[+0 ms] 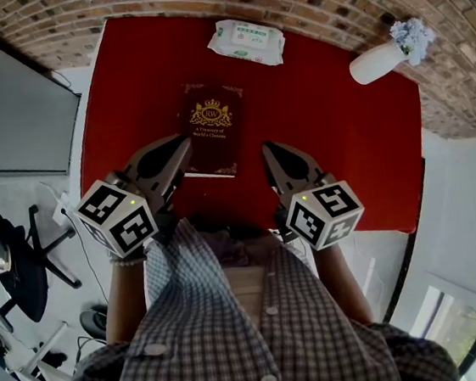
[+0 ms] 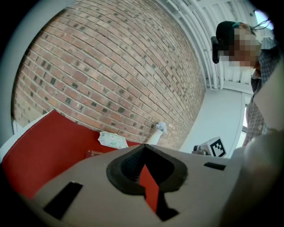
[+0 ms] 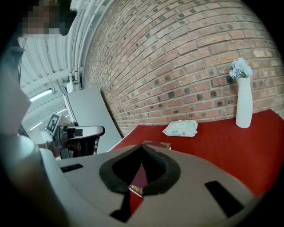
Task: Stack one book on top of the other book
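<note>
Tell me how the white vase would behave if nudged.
The vase stands tall and narrow on the red table, so it would probably tip rather than slide. Its smooth white surface looks like ceramic: likely slippery and breakable.

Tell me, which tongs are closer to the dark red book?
Left. The left tongs point at the book's left edge; the right tongs hang off its right side, with bare red tabletop between.

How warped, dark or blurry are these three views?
Head view: fisheye curves the brick wall; the book is sharp. Left gripper view: black corners, the close left tool is soft. Right gripper view: same bending, vase crisp, even light.
</note>
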`<state>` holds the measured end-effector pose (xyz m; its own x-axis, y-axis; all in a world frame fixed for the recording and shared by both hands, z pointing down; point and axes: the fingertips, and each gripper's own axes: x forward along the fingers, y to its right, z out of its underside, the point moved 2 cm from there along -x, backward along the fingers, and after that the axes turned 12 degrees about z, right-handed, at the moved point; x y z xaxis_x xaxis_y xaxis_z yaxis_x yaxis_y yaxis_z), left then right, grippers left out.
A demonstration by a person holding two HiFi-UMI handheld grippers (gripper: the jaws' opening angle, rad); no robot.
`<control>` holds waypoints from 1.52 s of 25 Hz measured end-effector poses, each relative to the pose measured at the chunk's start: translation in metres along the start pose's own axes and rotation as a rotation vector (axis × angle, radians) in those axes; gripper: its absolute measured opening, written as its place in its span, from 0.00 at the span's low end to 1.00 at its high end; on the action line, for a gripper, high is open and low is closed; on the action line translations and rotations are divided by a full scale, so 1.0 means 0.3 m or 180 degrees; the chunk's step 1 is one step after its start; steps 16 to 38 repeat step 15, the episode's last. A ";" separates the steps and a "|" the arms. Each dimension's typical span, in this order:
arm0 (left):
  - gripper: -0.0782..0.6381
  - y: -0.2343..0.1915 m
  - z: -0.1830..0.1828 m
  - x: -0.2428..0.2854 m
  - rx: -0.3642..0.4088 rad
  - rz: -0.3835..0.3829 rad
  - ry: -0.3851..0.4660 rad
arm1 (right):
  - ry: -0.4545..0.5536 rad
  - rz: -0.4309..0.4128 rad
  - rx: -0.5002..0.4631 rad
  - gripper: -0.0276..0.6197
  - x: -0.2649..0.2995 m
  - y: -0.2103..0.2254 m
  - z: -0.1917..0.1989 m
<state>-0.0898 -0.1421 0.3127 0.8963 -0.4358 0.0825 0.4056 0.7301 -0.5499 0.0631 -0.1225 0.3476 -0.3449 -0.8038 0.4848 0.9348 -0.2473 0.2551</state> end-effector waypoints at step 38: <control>0.12 -0.019 0.004 0.010 -0.0021 -0.0018 -0.0042 | -0.0099 0.0048 0.0010 0.05 0.007 0.024 0.020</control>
